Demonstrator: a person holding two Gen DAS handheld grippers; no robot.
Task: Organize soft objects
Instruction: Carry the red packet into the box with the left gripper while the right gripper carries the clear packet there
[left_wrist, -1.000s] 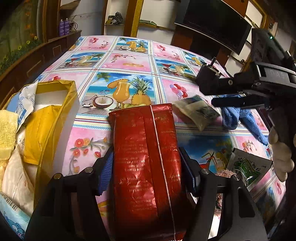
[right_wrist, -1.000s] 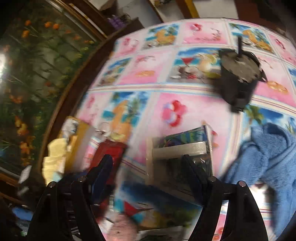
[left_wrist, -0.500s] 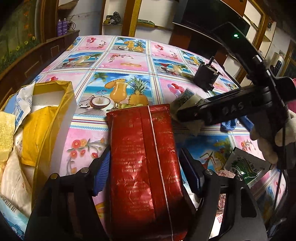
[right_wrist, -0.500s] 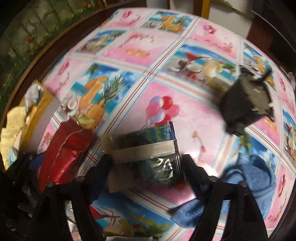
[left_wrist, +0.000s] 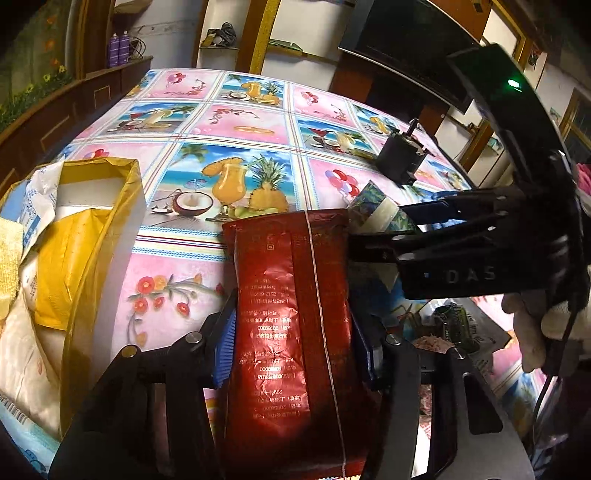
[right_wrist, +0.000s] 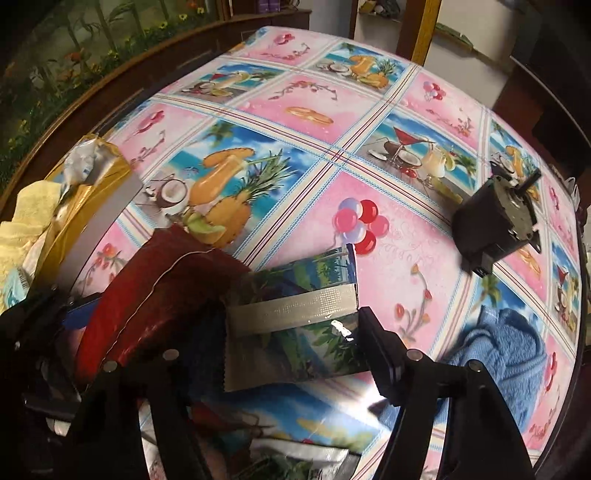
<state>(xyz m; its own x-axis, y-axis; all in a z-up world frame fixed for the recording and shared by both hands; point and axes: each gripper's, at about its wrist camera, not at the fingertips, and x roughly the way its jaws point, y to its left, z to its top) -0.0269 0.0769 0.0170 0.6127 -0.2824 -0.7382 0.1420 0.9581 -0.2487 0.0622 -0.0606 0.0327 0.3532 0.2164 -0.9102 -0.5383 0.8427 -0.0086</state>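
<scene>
A: Where is the red foil pouch (left_wrist: 291, 332) now?

B: It lies on the table (left_wrist: 251, 122), lengthwise between the blue pads (left_wrist: 224, 350) of the left gripper (left_wrist: 295, 354). The jaws are closing and the pads press on both long edges of the pouch, so it is pinched.

A: And the right gripper (right_wrist: 295, 350)?

B: It is above the green printed packet (right_wrist: 306, 325), just right of the red pouch; the two overlap at their edges. Its jaws are closing with the packet between them, but I see a small gap at the right pad, so the packet is not gripped yet.

A: Is there open room?

B: Yes, the far half of the table is free. At the left edge stands a yellow bag (left_wrist: 96, 229), mouth open, with soft things inside. Far right there is a black motor (right_wrist: 498, 229), and near right a blue towel (right_wrist: 506, 350).
</scene>
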